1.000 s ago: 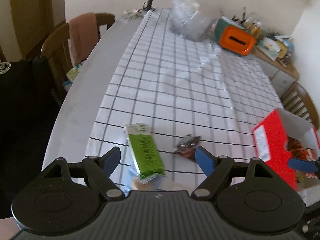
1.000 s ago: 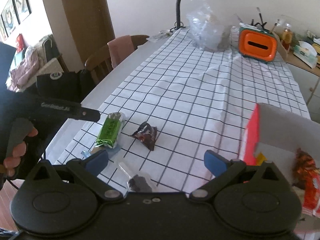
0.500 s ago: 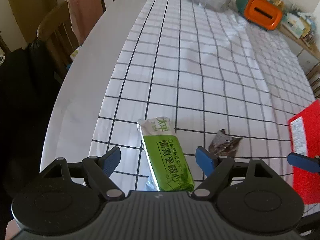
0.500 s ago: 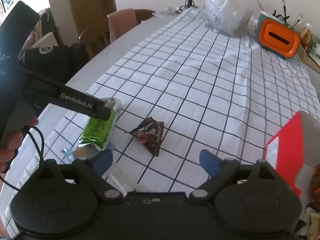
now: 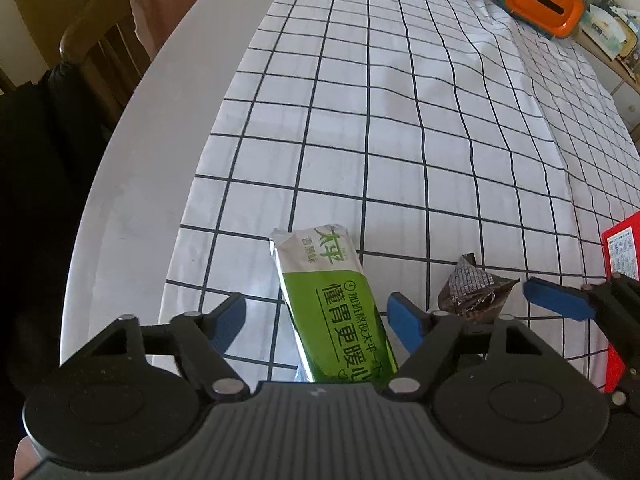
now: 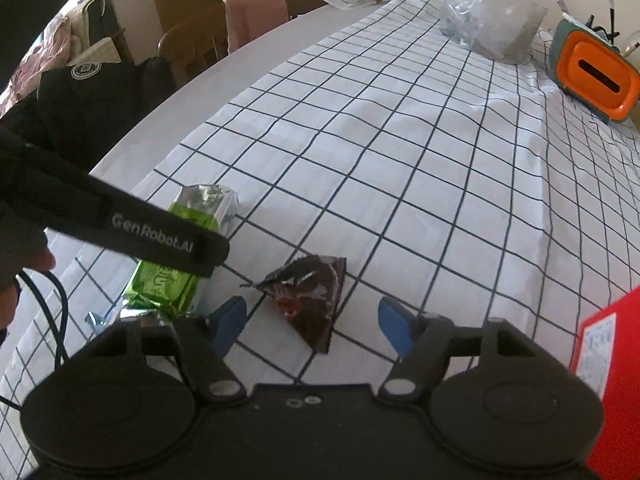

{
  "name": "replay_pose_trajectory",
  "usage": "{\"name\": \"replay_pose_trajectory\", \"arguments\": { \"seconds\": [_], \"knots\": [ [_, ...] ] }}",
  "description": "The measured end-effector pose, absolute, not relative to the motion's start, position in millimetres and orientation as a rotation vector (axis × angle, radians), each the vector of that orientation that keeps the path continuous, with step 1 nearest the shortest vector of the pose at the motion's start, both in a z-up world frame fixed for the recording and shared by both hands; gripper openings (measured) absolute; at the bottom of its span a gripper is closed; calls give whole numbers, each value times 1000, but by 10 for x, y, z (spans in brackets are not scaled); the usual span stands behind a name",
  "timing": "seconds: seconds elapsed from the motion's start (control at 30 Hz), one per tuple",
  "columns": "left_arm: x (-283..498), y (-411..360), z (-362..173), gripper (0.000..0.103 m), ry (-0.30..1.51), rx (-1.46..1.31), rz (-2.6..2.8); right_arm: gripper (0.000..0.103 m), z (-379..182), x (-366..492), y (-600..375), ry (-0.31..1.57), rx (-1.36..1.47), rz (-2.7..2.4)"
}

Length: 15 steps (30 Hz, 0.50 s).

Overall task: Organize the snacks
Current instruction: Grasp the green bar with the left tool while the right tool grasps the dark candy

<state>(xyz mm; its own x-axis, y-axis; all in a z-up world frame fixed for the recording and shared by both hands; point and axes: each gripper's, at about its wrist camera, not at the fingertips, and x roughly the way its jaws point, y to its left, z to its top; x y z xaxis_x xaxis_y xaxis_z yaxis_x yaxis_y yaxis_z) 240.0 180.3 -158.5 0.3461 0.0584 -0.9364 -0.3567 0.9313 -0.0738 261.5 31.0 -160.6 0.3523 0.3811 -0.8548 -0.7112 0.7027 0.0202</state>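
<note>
A green snack bar lies flat on the checked cloth, between the blue fingers of my left gripper. Those jaws are closing, with a gap still showing on the bar's left side. A dark brown snack packet lies between the fingers of my right gripper, whose jaws are also closing without touching it. In the right wrist view the left gripper's black body hangs over the green bar. The brown packet sits just right of the bar. A red box stands at the right.
At the table's far end stand an orange and teal box and a crumpled clear plastic bag. A wooden chair with a pink cloth and a black jacket are along the left edge. A hand holds the left gripper.
Both grippers came down closer to the cloth and their jaws narrowed. The green bar now lies between the left fingers, the brown packet between the right ones.
</note>
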Motion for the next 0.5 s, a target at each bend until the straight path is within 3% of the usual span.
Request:
{"name": "replay_pose_trajectory", "arguments": {
  "seconds": [0.37, 0.5],
  "knots": [
    [2421, 1795, -1636, 47, 1207, -296, 259, 48, -1681, 2659, 378, 985, -390, 746],
    [2401, 1808, -1635, 45, 1201, -311, 258, 35, -1704, 2674, 366, 992, -378, 735]
  ]
}}
